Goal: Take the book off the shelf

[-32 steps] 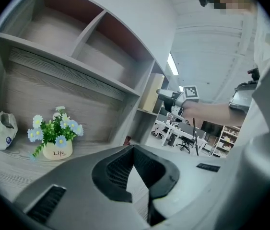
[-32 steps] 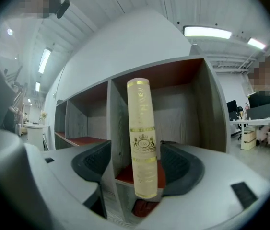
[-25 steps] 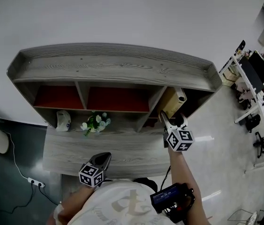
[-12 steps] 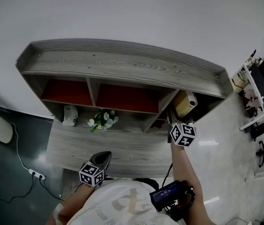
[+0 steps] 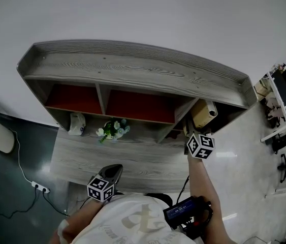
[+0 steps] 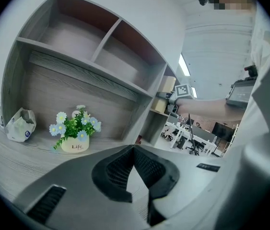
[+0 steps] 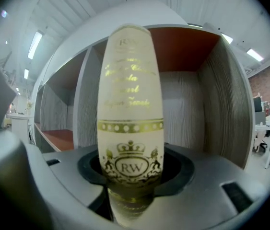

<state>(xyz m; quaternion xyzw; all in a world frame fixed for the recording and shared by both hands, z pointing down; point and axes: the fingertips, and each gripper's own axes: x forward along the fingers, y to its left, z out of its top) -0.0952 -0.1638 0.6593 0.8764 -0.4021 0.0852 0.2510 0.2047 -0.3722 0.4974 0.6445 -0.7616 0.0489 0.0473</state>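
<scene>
Right gripper jaws tighter on book

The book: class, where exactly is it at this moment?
The book stands in the rightmost compartment of the shelf unit, at the right of the head view. It is between the jaws of the right gripper, which have just been closing onto its spine.

The right arm stretches toward 12 o'clock in the head view and carries the right tool almost level. Its jaws have just been closing, and the pads press the sides of a book. The left tool sits low at 7 o'clock and points toward 1 o'clock, jaws together and empty.
</scene>
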